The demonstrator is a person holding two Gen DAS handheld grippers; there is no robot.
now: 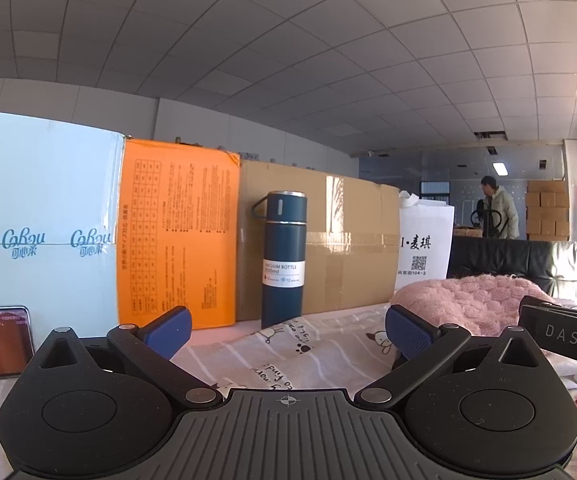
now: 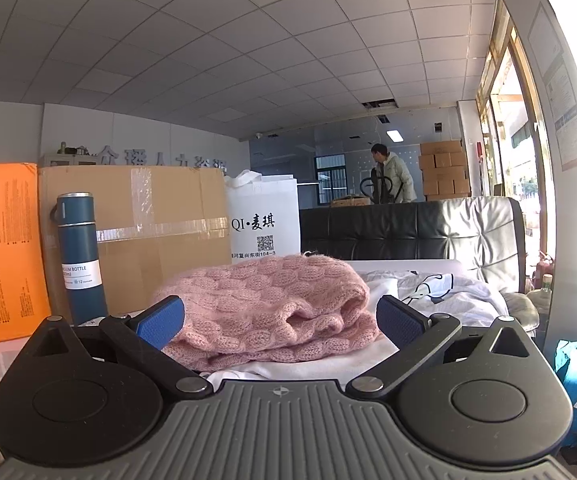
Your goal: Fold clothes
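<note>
Our right tool is spread wide and empty, and the pink knit sweater lies bunched just beyond it, long axis left to right. Our left tool, also spread, sits farther left, so the right is nearer.

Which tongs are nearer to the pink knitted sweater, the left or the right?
Right. The right tongs are open directly in front of the pink knitted sweater, almost at it. The left tongs are open off to its left, facing the blue bottle.
</note>
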